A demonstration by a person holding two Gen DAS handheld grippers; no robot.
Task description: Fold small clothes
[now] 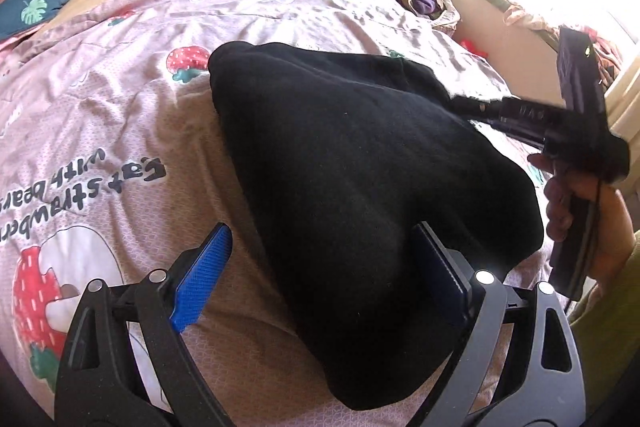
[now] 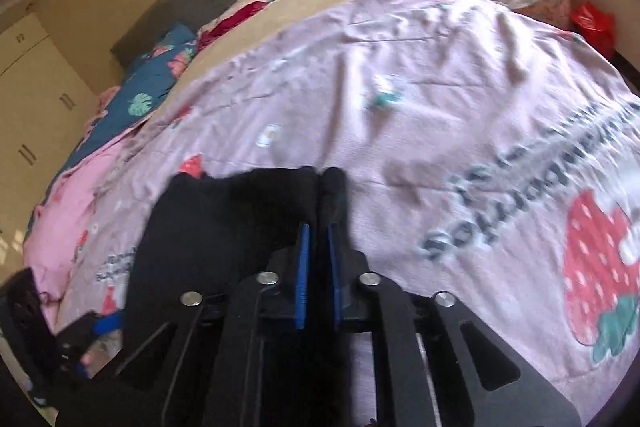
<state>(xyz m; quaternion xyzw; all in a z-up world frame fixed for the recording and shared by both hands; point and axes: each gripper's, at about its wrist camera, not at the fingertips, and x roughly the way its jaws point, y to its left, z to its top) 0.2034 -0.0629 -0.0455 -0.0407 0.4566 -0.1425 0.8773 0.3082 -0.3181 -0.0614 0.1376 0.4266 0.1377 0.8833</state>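
The pink bedcover carries strawberry prints and the upside-down wording "Eat with", the rest only partly legible. One black garment lies on it. The left gripper stands wide open, its blue pads straddling the garment's near corner. The right gripper is clamped on the garment's far edge.

left gripper: black frame, blue pads, silver screws | sleeve: olive-green
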